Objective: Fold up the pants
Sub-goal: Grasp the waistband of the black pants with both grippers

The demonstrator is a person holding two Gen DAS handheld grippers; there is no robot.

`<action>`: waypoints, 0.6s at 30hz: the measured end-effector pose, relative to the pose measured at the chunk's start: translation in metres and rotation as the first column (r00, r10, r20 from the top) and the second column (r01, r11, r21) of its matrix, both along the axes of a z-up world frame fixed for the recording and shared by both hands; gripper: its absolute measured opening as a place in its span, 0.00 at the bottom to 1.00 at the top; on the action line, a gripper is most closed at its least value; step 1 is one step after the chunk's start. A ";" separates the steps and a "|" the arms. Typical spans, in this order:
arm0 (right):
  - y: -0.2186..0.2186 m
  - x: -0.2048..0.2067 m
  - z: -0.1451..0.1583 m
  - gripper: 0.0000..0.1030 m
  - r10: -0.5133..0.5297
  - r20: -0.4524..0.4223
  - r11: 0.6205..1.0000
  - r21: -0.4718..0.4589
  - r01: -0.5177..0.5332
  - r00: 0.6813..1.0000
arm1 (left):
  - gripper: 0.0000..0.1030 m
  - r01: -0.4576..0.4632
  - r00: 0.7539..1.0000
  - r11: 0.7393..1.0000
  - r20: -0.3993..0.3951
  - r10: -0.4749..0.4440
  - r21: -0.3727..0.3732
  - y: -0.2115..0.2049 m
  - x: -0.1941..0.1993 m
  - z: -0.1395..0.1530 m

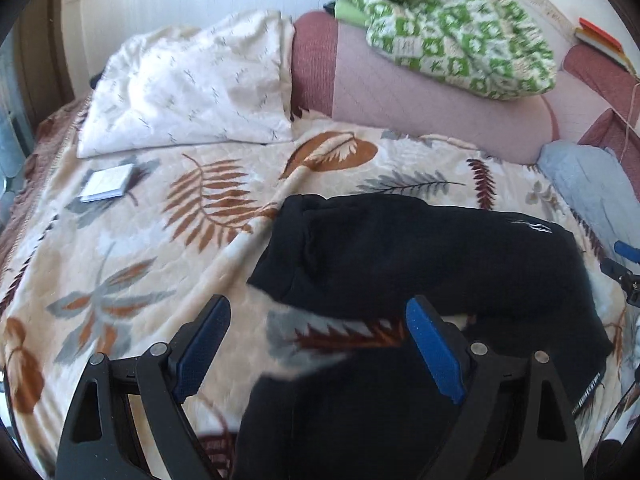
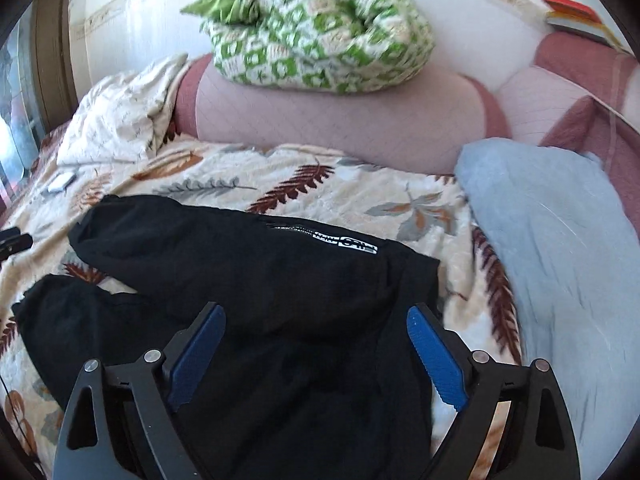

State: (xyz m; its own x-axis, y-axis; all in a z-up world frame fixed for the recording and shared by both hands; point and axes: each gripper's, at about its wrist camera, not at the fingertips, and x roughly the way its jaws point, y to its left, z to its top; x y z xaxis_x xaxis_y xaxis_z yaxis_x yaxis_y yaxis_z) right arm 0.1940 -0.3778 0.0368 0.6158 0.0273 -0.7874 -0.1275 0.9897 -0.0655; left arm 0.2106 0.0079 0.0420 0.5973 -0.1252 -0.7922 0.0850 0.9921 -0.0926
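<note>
Black pants [image 1: 420, 264] lie on a leaf-patterned blanket [image 1: 140, 248], partly doubled over, with a small white print near the right end. My left gripper [image 1: 318, 312] hangs open above the blanket, its blue pads clear of the cloth and the near part of the pants below it. In the right wrist view the same pants [image 2: 256, 280] spread across the middle, with a white logo strip [image 2: 346, 245] on the upper layer. My right gripper [image 2: 316, 320] is open above the pants, nothing between its fingers. The other gripper [image 1: 626, 276] shows at the left view's right edge.
A white pillow [image 1: 188, 88] lies at the far left with a small booklet [image 1: 106, 188] in front of it. A green patterned bundle [image 2: 316, 32] rests on the pink couch back [image 2: 340, 120]. A light blue cloth [image 2: 552, 264] lies right of the pants.
</note>
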 end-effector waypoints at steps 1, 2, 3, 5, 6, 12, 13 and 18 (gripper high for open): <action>0.001 0.015 -0.003 0.92 0.026 -0.012 0.999 -0.020 -0.027 1.000 | 0.87 -0.002 1.000 1.000 -0.014 0.002 -0.002 0.000 0.014 -0.006; 0.000 0.032 -0.007 0.92 0.048 -0.033 0.998 -0.038 -0.049 0.998 | 0.87 -0.003 1.000 1.000 -0.028 0.003 -0.006 0.001 0.028 -0.012; -0.001 0.044 -0.011 0.91 0.060 -0.042 0.997 -0.055 -0.063 0.997 | 0.87 -0.006 0.999 1.000 -0.041 0.006 -0.012 0.002 0.042 -0.018; -0.002 0.072 -0.022 0.91 0.086 -0.077 0.992 -0.083 -0.092 0.993 | 0.87 -0.021 0.998 0.999 -0.061 0.019 -0.033 0.006 0.068 -0.027; -0.004 0.085 -0.028 0.90 0.087 -0.089 0.990 -0.102 -0.096 0.992 | 0.87 -0.025 0.997 0.999 -0.071 0.022 -0.044 0.009 0.081 -0.031; -0.029 0.146 -0.060 0.88 0.094 -0.154 0.992 -0.064 -0.105 0.984 | 0.87 -0.001 0.993 0.998 -0.117 -0.007 -0.070 0.011 0.126 -0.052; -0.034 0.154 -0.066 0.87 0.089 -0.164 0.993 -0.058 -0.100 0.982 | 0.87 0.004 0.992 0.998 -0.126 -0.012 -0.069 0.010 0.131 -0.056; -0.048 0.176 -0.091 0.86 0.077 -0.216 0.997 -0.016 -0.082 0.973 | 0.86 0.040 0.990 0.999 -0.132 -0.044 -0.034 0.000 0.143 -0.068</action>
State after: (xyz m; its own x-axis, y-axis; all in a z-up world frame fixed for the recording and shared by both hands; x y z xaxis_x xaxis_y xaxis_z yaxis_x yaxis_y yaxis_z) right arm 0.3702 -0.4256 -0.0538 0.4290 0.0483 -0.9020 -0.2193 0.9743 -0.0521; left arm 0.3540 0.0074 -0.0259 0.4805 -0.1739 -0.8596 0.1117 0.9843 -0.1366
